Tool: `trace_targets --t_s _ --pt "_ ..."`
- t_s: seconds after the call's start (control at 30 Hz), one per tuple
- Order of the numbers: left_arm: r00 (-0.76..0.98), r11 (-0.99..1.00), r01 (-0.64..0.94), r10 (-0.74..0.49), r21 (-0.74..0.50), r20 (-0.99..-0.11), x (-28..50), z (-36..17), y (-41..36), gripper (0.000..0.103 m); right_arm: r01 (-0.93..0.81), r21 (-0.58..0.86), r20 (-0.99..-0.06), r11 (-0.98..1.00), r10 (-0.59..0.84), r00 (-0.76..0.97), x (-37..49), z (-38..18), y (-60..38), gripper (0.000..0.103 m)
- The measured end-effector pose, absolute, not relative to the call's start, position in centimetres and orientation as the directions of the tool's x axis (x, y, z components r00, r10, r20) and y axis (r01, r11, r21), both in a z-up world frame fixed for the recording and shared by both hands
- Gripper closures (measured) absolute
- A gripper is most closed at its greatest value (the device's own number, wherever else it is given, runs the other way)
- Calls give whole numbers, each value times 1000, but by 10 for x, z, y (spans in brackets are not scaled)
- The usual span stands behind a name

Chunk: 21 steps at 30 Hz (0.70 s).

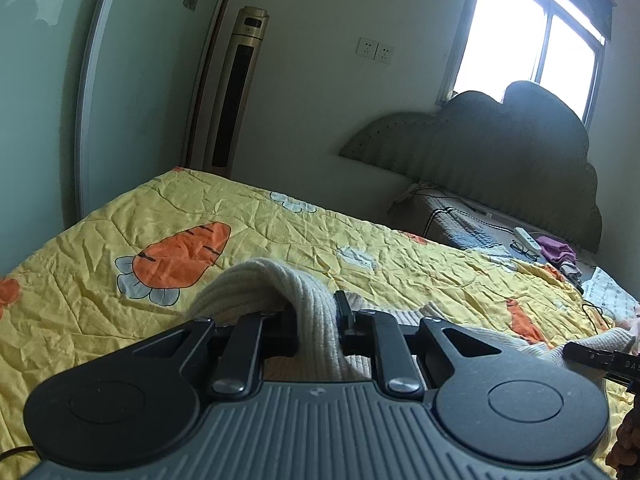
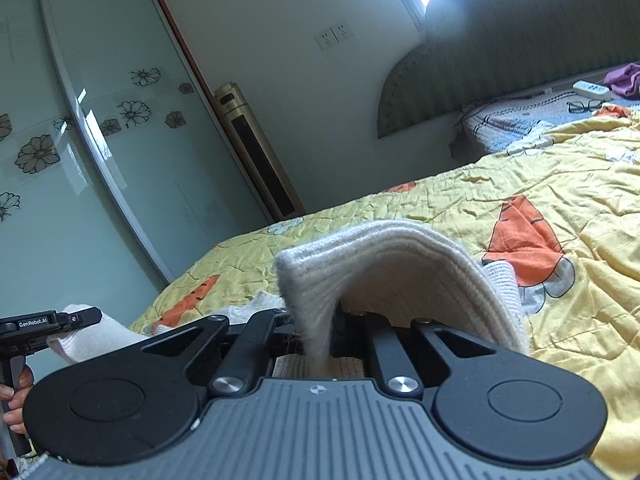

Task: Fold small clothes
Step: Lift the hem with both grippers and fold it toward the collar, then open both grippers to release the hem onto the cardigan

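Observation:
A cream ribbed knit garment (image 1: 260,284) is held up over a yellow carrot-print quilt (image 1: 120,216). My left gripper (image 1: 316,320) is shut on a fold of it, and the cloth bulges over the jaws and hides the fingertips. In the right wrist view the same cream garment (image 2: 396,252) arches over my right gripper (image 2: 336,328), which is shut on its ribbed edge. The left gripper (image 2: 52,324) also shows at that view's left edge, pinching the cloth, with a hand (image 2: 16,396) on its handle. The right gripper's tip (image 1: 592,356) peeks in at the left wrist view's right edge.
A gold tower fan (image 1: 240,92) stands by a glass wardrobe door (image 2: 80,140) beyond the bed. A padded green headboard (image 1: 500,136) is under the window. Glasses (image 1: 524,250), a white remote (image 1: 528,236) and purple cloth (image 1: 558,252) lie near the bed's head.

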<state>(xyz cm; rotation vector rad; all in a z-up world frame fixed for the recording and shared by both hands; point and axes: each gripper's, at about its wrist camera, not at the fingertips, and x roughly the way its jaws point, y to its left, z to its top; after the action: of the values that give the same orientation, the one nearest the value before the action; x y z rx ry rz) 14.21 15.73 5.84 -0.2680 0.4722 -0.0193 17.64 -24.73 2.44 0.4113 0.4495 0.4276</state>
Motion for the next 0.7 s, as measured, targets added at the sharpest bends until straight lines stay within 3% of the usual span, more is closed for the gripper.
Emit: trace_targets --t_s 0.23,0.33,0.4,0.47,0.53,0.67,0.7 --pt "838 961 -119 -37 -248 -545 183 30 155 87 -264 481 -416 836 483 770 213 -1 -239 89" --pt "808 962 -147 -16 -228 -589 193 20 154 86 -232 506 -456 831 486 746 223 -13 -239 76" --pt "793 961 -159 -11 -225 -609 197 16 155 85 -216 538 -464 815 500 731 227 -18 -242 48" --pt "784 954 -167 -23 -247 -621 199 16 158 81 -227 556 -452 800 520 725 227 -19 -244 41" --pt "774 938 -179 -53 -298 -631 203 17 164 72 -239 537 -457 809 517 723 227 -16 -241 36" --pt "792 860 -202 -138 -468 -594 208 21 182 31 -259 519 -463 815 523 716 226 -14 -236 28" --pt "807 846 -206 -137 -492 -574 208 23 184 27 -261 514 -464 817 521 716 227 -14 -235 27"
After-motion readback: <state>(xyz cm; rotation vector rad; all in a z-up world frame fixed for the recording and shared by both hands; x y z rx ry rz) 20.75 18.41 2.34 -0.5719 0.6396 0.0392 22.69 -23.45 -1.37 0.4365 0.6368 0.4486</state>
